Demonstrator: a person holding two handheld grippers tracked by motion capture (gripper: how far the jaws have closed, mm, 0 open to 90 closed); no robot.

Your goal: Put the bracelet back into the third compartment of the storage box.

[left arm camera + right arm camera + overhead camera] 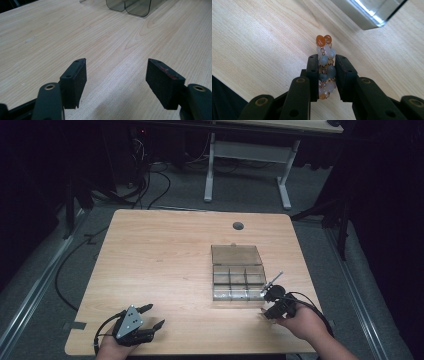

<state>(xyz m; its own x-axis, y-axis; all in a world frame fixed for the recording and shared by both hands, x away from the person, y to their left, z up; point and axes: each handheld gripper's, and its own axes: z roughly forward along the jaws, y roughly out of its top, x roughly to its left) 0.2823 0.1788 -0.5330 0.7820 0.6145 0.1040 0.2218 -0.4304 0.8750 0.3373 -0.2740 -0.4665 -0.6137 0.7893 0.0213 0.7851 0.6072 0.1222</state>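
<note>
Left gripper (152,316): low over wooden worktop (165,260), well left of the clear compartment box (238,279); jaws spread wide, nothing between.

Clear compartment box: lid open, on worktop right of centre.

Right gripper (325,75): just beside box's near right corner; jaws pinching beaded bracelet (325,65).

Beaded bracelet: grey, white and orange beads, clamped between right jaws above worktop, just short of box.

A wooden table (165,270) carries a clear compartment box (238,279) toward three o'clock, a grey grommet (238,225) at twelve.
</note>
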